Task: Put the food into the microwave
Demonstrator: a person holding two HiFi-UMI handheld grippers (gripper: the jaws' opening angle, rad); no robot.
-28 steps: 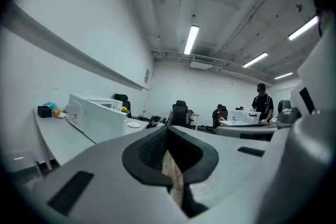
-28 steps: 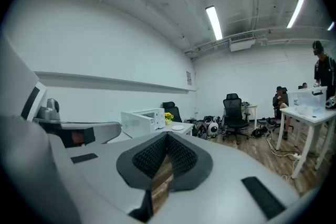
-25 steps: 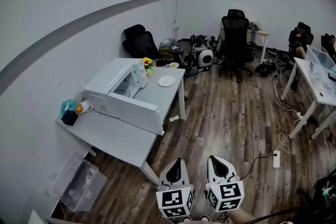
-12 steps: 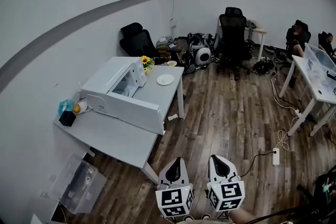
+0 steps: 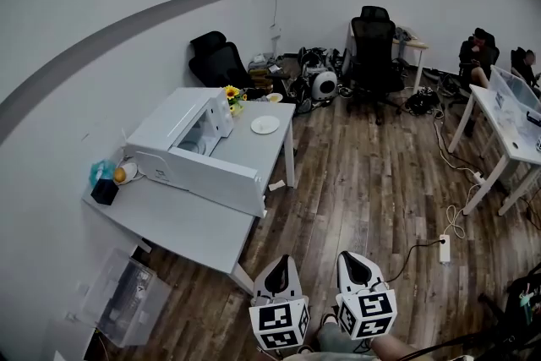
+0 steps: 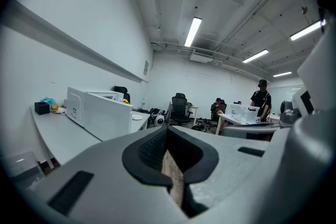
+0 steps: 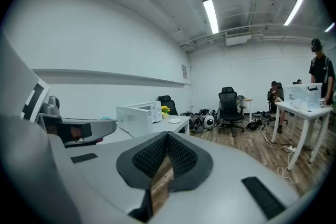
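At the bottom of the head view we hold the left gripper (image 5: pixel 280 265) and the right gripper (image 5: pixel 352 259) side by side over the wooden floor, well apart from the table (image 5: pixel 182 224). Their cubes carry black-and-white square markers. A notice on the wall is too small to read. The white microwave (image 5: pixel 190 150) stands on the table with its door swung open. The food (image 5: pixel 120 174), a small round orange thing on a white dish, lies at the table's left end beside a dark box (image 5: pixel 105 191), on the far side of the microwave from the white plate (image 5: pixel 265 124) and the flowers (image 5: pixel 232 94).

Along the left gripper (image 6: pixel 167 129) in its own view, the jaws are closed together with nothing between them. The food (image 6: pixel 54 107) shows far off to the left, left of the microwave (image 6: pixel 100 110), whose side label we cannot read.

Along the right gripper (image 7: pixel 167 136) in its view, the jaws likewise meet, empty. The microwave (image 7: pixel 137 113) and plate (image 7: pixel 175 120) lie ahead, but we cannot make out the food.
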